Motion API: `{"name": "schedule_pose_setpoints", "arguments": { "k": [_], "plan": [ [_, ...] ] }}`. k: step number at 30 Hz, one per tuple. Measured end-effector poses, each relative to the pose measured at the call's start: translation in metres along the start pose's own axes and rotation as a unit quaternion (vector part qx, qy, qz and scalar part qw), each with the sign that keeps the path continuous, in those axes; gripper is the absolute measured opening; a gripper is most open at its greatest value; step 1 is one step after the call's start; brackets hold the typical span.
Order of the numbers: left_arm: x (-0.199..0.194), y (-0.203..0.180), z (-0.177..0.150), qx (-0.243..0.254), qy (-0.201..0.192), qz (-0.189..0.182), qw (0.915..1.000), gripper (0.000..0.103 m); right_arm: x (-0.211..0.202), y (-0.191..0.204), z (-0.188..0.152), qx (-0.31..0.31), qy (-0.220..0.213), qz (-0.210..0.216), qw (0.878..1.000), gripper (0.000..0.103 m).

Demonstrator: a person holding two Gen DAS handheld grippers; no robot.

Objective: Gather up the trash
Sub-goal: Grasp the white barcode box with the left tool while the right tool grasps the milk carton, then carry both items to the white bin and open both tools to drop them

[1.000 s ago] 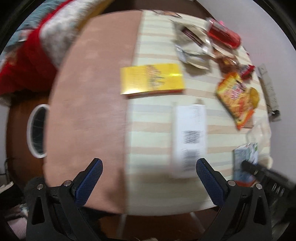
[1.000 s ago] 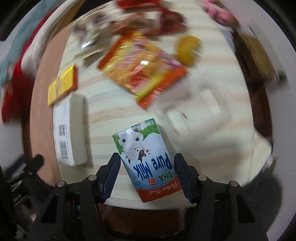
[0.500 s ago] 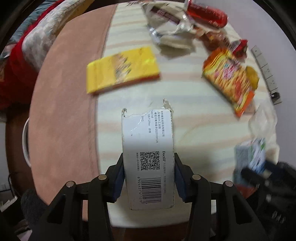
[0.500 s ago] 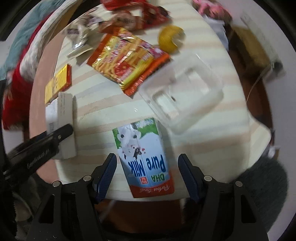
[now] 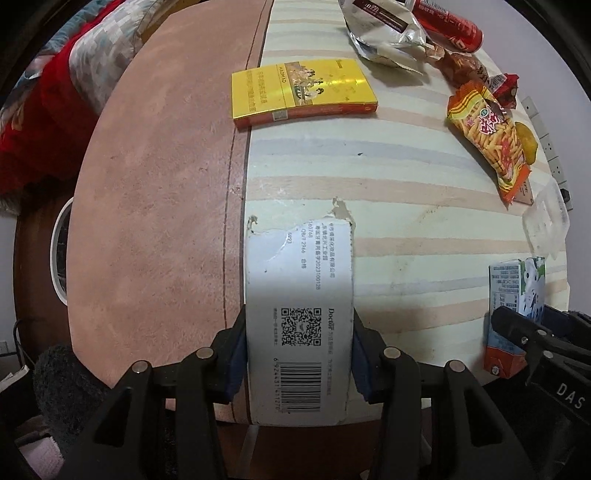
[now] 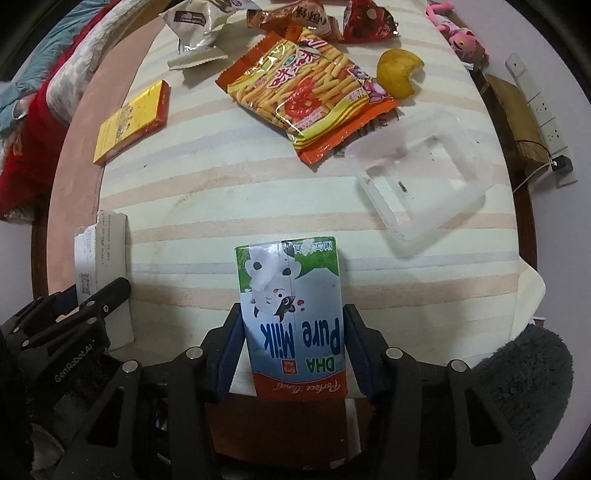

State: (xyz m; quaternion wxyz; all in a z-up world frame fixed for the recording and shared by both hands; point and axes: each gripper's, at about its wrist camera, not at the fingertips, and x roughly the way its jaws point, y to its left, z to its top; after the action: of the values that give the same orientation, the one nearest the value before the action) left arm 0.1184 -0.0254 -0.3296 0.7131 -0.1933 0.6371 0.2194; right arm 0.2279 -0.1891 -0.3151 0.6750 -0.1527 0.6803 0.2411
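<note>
My left gripper [image 5: 297, 350] is shut on a white torn cardboard box [image 5: 298, 295] with a barcode, lying at the near edge of the striped table [image 5: 388, 177]. My right gripper [image 6: 293, 347] is shut on a blue and green milk carton [image 6: 291, 314], also at the near edge. Each gripper shows in the other's view: the milk carton [image 5: 515, 295] to the right, the white box [image 6: 99, 254] to the left. Both items rest on the table.
A yellow box [image 5: 301, 90], an orange snack bag [image 6: 306, 98], a bitten yellow fruit [image 6: 399, 72], a clear plastic tray [image 6: 424, 181], silver and red wrappers [image 5: 388, 33] and a red can [image 5: 450, 22] lie farther back. A power strip [image 6: 535, 107] lies to the right.
My left gripper moved in around the white box and shut on it. My right gripper opened briefly, then shut on the milk carton.
</note>
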Motion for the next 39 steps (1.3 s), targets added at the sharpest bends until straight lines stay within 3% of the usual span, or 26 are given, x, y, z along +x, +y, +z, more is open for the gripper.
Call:
{"name": "schedule_pose_setpoints", "arguments": {
  "k": [1,6,13,20,26,32,39],
  "plan": [
    [0.004,0.007,0.014,0.0,0.0,-0.001,1.0,0.042,0.004,0.002,0.006,0.0,0.002,-0.001,1.0,0.054],
    [-0.02,0.017,0.016,-0.002,-0.026,0.004,0.9996,0.042,0.004,0.008,0.004,0.001,-0.009,0.003,1.0,0.053],
    [-0.101,0.052,0.028,-0.021,-0.131,0.004,0.9912,0.042,-0.038,0.021,-0.003,-0.004,-0.06,0.025,0.998,0.053],
    [-0.169,0.15,0.035,-0.067,-0.211,0.01,0.9751,0.042,-0.11,0.104,0.023,-0.06,-0.125,0.065,0.988,0.053],
    [-0.19,0.259,0.031,-0.137,-0.235,0.045,0.9612,0.042,-0.134,0.216,0.041,-0.139,-0.146,0.119,0.972,0.053],
    [-0.15,0.374,0.017,-0.223,-0.205,0.044,0.952,0.042,-0.1,0.345,0.06,-0.21,-0.115,0.146,0.96,0.053],
    [-0.055,0.485,0.01,-0.301,-0.129,0.005,0.9447,0.042,0.006,0.474,0.08,-0.264,-0.034,0.15,0.952,0.053]
  ]
}}
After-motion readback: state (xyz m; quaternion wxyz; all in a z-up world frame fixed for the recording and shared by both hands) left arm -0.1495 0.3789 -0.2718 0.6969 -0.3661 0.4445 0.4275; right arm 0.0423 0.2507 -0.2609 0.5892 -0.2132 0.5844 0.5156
